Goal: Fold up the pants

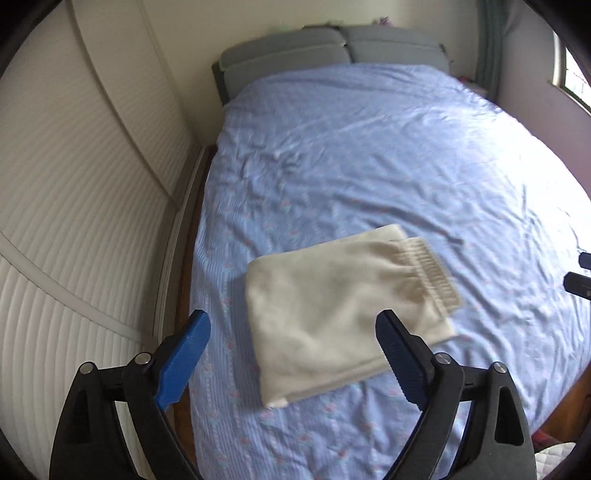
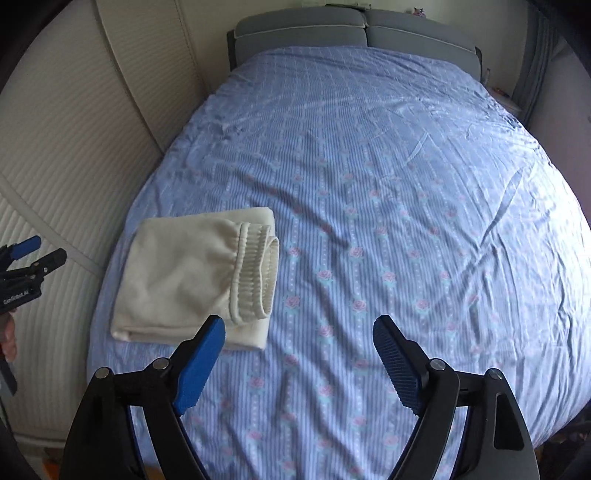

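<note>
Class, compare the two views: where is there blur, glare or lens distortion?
Left wrist view: the folded pants look smeared by motion blur, and window glare washes out the bedspread on the right. Right wrist view: sharper, the pants' waistband ribs are crisp. Both views: fisheye bending curves the wall panels and bed edges.

Location: a home bedroom. A wide bed under a blue striped, rose-printed cotton cover (image 2: 369, 229) fills the frame centre; a grey padded headboard (image 2: 354, 31) stands at top; white ribbed wardrobe doors (image 1: 74, 184) line the left.
</note>
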The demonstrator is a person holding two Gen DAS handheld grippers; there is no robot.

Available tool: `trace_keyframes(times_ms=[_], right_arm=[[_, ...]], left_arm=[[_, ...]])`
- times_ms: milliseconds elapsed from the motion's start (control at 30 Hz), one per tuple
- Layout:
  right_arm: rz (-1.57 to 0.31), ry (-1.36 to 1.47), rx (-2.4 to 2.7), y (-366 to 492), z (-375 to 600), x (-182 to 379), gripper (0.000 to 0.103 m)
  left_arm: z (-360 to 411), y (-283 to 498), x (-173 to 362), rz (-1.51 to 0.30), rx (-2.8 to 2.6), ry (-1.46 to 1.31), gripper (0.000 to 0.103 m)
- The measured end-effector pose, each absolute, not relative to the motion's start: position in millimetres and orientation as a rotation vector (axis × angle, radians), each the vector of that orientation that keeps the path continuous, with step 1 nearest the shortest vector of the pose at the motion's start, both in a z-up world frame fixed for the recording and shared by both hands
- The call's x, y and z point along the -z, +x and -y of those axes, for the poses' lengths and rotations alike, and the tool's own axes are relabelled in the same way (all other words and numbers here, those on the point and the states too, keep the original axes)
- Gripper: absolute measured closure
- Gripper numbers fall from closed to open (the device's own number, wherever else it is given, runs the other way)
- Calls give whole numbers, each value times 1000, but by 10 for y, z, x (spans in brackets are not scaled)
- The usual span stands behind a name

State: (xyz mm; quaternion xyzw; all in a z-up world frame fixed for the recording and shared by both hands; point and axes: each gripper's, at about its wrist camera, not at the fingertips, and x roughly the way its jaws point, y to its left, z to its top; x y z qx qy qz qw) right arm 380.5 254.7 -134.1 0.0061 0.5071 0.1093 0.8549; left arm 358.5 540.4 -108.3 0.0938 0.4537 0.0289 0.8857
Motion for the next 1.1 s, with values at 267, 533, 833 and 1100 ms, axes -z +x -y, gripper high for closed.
trace_keyframes(times_ms=[267, 533, 833, 1100], right_arm=[[-961, 53, -215, 3052, -1861, 782, 19], [-883, 32, -169, 2586, -930, 463, 19], [-805, -15, -237, 2168, 180, 210, 19], [-773, -25, -291, 1857, 1056, 24, 19]], left_arm=[[-4372, 2908, 441, -847, 7, 67, 3], [-3070, 2348, 121, -771, 14, 71, 0], [-1855, 1907, 52, -747, -34, 0, 0], [-976, 1616, -37, -739, -52, -20, 0]])
